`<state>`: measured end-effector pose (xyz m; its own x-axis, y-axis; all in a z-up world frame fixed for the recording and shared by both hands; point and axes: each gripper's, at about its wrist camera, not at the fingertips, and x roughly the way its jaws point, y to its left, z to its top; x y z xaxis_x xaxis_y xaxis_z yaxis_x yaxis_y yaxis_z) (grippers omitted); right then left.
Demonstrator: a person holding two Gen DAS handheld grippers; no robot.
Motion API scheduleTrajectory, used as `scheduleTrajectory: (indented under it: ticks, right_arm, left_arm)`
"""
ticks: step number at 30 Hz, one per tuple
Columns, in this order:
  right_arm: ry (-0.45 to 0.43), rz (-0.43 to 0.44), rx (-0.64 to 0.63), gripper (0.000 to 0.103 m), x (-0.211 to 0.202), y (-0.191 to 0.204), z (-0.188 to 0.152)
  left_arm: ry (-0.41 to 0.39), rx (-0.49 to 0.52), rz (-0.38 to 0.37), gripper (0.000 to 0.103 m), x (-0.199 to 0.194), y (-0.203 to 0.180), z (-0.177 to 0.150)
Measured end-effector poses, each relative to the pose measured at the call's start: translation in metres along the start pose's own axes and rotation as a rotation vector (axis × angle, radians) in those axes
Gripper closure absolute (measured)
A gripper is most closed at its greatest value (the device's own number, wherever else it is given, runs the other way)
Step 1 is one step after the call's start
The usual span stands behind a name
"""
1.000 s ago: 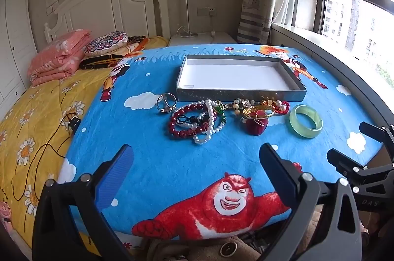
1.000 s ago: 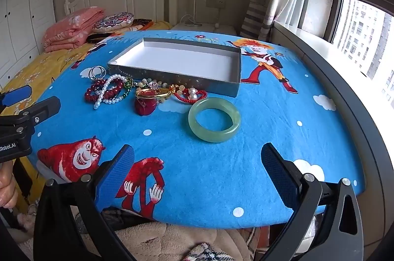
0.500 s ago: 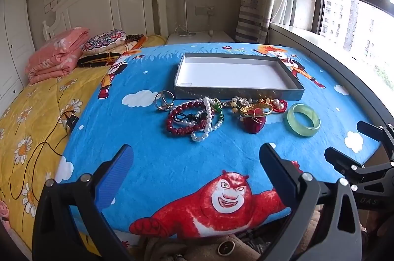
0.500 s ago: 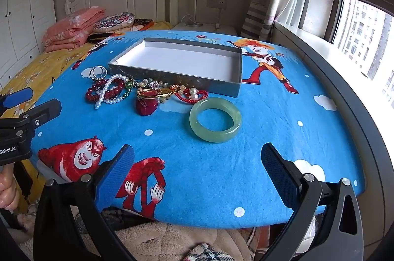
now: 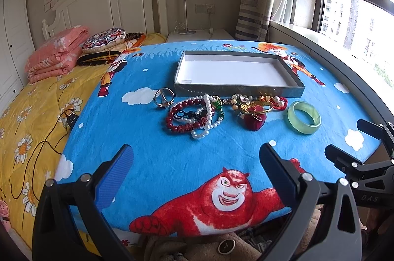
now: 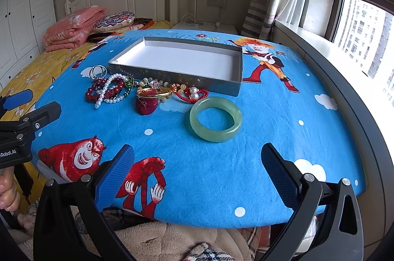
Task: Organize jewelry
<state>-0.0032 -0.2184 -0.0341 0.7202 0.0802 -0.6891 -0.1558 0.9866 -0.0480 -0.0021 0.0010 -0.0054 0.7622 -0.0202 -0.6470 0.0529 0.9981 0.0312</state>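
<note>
Jewelry all still outside the tray point(image 5: 236, 91), lined up along its near wall on the blue cartoon cloth point(image 5: 172, 162); tray holds nothing.

Layout, left wrist view: silver rings point(image 5: 164, 97) at the left, then red bead bracelet point(image 5: 183, 116) tangled with pearl strand point(image 5: 209, 118), gold bangle point(image 5: 257, 106) over a small red box point(image 5: 254, 120), jade bangle point(image 6: 215, 118) alone at the right.

Both tools empty, held back at the near edge: left tool point(image 5: 195, 165) jaws wide apart, right tool point(image 6: 197, 165) the same.

Risks, as I judge them:
- Tangled beads: grabbing one strand likely drags the rest, or snags on the tray wall.
- Jade bangle: smooth, hard, round, so it may squirt out of the pads or roll.
- Soft cloth: pads may pinch fabric and shift everything.
- Rings: thin, easy to miss.
</note>
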Motion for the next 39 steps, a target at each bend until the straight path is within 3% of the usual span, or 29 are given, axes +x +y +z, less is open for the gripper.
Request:
scheduleTrajectory:
  ticks: [39]
  right_arm:
    - [0.007, 0.007, 0.005, 0.006, 0.0012, 0.0015, -0.0020]
  left_arm:
    - [0.012, -0.007, 0.005, 0.004, -0.0041, -0.0009, -0.0004]
